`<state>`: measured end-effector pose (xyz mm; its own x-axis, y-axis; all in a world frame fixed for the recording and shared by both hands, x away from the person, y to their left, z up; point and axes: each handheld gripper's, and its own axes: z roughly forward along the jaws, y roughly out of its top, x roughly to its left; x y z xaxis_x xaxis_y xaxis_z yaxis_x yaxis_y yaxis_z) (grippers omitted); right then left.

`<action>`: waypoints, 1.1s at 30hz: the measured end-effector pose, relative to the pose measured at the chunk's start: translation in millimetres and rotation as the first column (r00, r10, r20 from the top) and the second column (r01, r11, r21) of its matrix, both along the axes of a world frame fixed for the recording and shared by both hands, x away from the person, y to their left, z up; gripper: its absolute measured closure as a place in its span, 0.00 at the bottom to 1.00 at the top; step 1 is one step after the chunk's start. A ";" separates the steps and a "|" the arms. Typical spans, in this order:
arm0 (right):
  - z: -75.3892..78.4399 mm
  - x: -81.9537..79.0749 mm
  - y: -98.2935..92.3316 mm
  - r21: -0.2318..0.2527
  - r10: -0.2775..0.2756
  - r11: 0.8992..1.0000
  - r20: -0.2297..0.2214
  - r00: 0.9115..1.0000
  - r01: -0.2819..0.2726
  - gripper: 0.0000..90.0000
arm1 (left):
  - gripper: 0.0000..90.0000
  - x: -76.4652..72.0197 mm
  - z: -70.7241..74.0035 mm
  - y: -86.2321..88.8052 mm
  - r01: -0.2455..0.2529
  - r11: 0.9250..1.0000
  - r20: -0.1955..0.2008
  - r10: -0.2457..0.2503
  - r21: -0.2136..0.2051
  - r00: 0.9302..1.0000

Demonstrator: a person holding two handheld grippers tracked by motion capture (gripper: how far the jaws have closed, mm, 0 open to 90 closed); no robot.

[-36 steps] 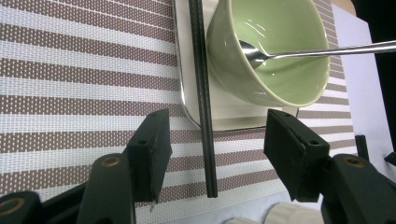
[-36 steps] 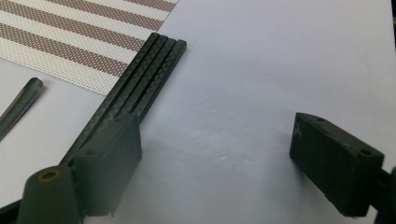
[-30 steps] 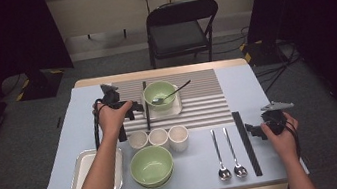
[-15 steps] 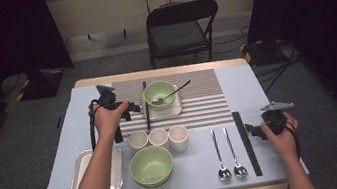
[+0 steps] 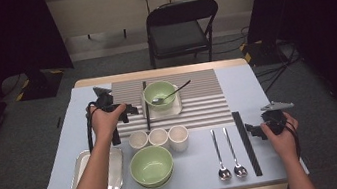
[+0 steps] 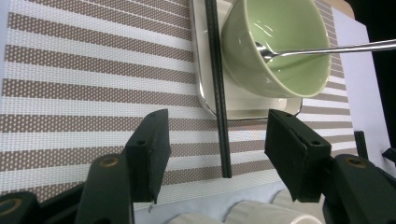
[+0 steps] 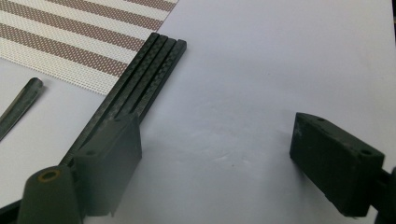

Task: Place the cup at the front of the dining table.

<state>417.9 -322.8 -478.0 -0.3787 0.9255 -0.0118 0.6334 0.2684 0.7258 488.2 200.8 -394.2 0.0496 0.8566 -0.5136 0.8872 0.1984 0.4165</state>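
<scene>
Two spread jaws of the left gripper (image 6: 217,158) straddle a black chopstick (image 6: 218,93) without touching it; the chopstick lies against the small green bowl's (image 6: 275,44) nine-o'clock side. The right gripper (image 7: 215,158), gaping and empty, hovers at three o'clock of the black chopstick bundle (image 7: 140,79).

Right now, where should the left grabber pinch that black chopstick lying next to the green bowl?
Probably at its near end, coming down from above. The chopstick lies flat along the white tray; its far part leans against the tray rim beside the green bowl, so there is little room there. The near end rests free on the striped mat, and the open left gripper already straddles it.
</scene>
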 end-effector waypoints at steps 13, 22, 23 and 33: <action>0.0 0.0 0.0 0.001 0.000 1.000 -0.001 1.000 0.000 0.17 | 0.45 -5.6 2.1 7.9 0.003 1.000 0.004 -0.003 -0.015 1.000; 0.0 0.0 0.0 0.000 0.000 1.000 0.000 1.000 0.000 0.17 | 0.45 -8.2 1.3 10.5 -0.004 1.000 0.006 0.004 0.003 1.000; 0.0 0.0 0.0 0.000 0.000 1.000 0.000 1.000 0.000 0.17 | 0.45 -8.5 1.2 10.7 0.000 1.000 0.004 0.000 -0.004 1.000; 0.1 0.1 -0.1 0.003 0.000 1.000 -0.003 1.000 0.000 0.17 | 0.44 -13.8 4.5 14.9 -0.009 1.000 0.016 0.009 0.001 1.000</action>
<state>418.0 -322.9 -477.9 -0.3785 0.9256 -0.0078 0.6353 0.2659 0.7250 474.4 215.8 -389.7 0.0502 0.8574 -0.5122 0.8788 0.2057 0.4306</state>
